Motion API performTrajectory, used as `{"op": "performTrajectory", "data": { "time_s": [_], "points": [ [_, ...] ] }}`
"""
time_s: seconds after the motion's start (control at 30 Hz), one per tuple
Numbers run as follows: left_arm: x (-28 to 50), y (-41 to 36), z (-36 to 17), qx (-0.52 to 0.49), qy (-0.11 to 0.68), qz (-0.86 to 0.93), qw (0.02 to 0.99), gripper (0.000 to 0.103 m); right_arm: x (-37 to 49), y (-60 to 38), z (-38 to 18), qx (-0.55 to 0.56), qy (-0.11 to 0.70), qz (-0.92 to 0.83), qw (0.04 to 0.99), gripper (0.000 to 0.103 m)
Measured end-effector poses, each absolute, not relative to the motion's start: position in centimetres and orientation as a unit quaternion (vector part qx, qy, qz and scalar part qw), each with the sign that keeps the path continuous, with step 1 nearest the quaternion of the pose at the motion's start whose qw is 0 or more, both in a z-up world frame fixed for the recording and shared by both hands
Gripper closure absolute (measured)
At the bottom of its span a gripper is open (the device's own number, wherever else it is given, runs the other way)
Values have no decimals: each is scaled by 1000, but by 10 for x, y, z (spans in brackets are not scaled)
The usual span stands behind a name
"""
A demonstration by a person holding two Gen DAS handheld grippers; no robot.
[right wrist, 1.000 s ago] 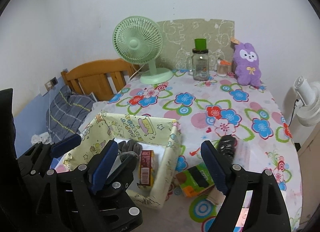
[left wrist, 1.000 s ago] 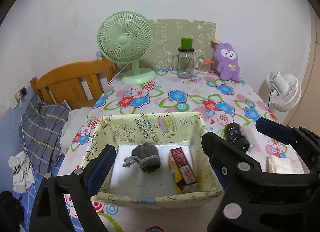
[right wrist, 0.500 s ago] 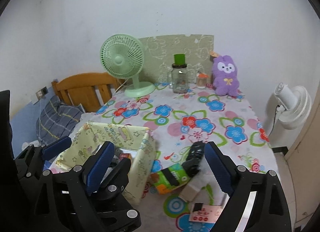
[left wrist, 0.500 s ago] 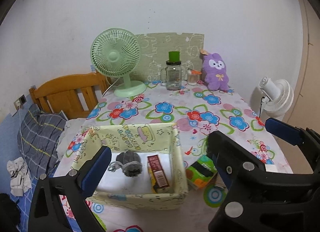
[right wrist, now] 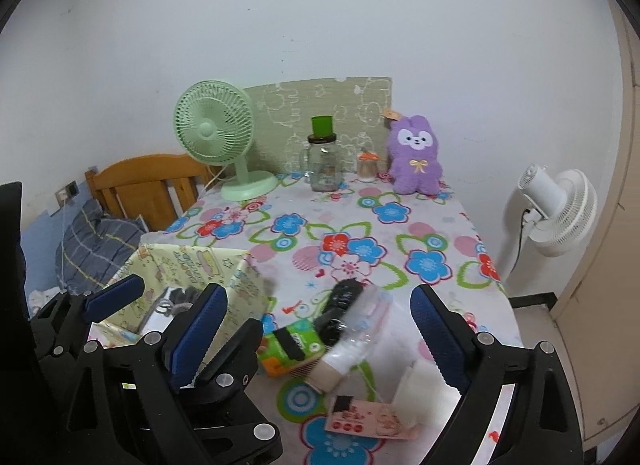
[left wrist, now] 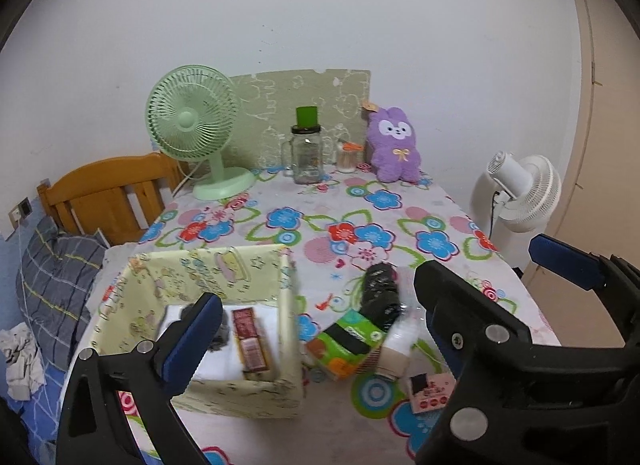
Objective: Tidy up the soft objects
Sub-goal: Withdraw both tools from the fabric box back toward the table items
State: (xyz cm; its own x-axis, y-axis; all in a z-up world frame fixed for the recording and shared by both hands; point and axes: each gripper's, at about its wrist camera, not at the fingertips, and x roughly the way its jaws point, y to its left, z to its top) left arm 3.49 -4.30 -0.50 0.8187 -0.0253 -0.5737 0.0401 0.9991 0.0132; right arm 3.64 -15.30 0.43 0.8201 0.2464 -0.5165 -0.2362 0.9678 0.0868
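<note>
Both claws spread and empty above the near end of the flowered bench.

The left claw (left wrist: 320,329) is seen with its jaws standing wide, nothing between them, having just been opening; the right claw (right wrist: 316,333) is likewise spread and empty, its jaws also just opened further; the yellow fabric box (left wrist: 224,269) is taken as landmark: inside it a dark grey soft bundle (right wrist: 182,296) and a red carton (left wrist: 250,339) are seen lying on its white floor; just right of the box a green and orange packet (left wrist: 346,345) is seen, touched by a black folded item (left wrist: 380,291) and a clear plastic bottle (right wrist: 352,339); a pink card (right wrist: 368,419) lies nearer; far behind the box a purple plush toy (left wrist: 394,145), a glass jar (left wrist: 307,157) and a green fan (left wrist: 192,125) are stood by the wall.
</note>
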Motion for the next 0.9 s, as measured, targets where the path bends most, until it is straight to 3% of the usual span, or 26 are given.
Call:
{"op": "performTrajectory", "data": {
  "time_s": [0.9],
  "points": [
    [42, -106, -68, 41, 343, -75, 935, 1, 32, -219, -63, 28, 296, 81, 951, 8]
  ]
}}
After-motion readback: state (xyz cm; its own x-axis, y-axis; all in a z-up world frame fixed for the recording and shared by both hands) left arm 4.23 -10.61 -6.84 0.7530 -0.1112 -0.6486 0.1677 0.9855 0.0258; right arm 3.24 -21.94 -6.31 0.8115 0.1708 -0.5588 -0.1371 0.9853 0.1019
